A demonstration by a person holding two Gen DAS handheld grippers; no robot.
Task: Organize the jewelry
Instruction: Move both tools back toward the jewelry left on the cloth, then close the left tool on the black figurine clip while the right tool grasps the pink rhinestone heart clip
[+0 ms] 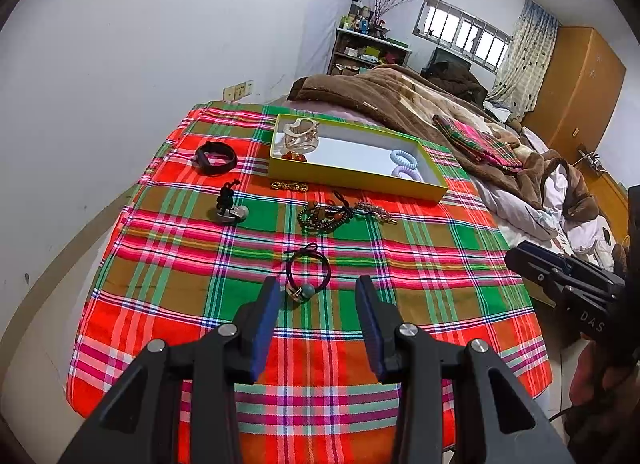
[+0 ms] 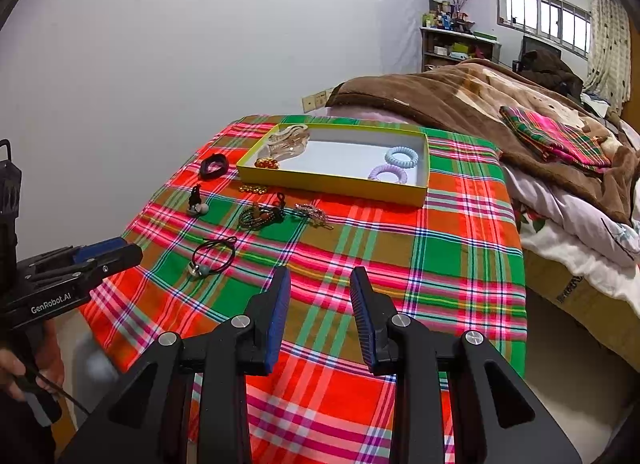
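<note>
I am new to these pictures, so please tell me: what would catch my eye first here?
First, the bright plaid cloth that covers the table. Then the yellow tray at its far side, with two coil ties inside. Loose jewelry lies in front of the tray, and the open left gripper hovers near a hair tie.

The left claw (image 1: pixel 318 284) is held pointing forward and downward, with its blue-padded fingers (image 1: pixel 267 310) set well apart and nothing gripped between them. The right claw (image 2: pixel 320 276) is held at a similar downward angle; its jaws are parted somewhat less widely and are likewise empty. In the right wrist view, the left claw is seen from the side at the left edge, with its handle grasped by a hand (image 2: pixel 18 372).
</note>
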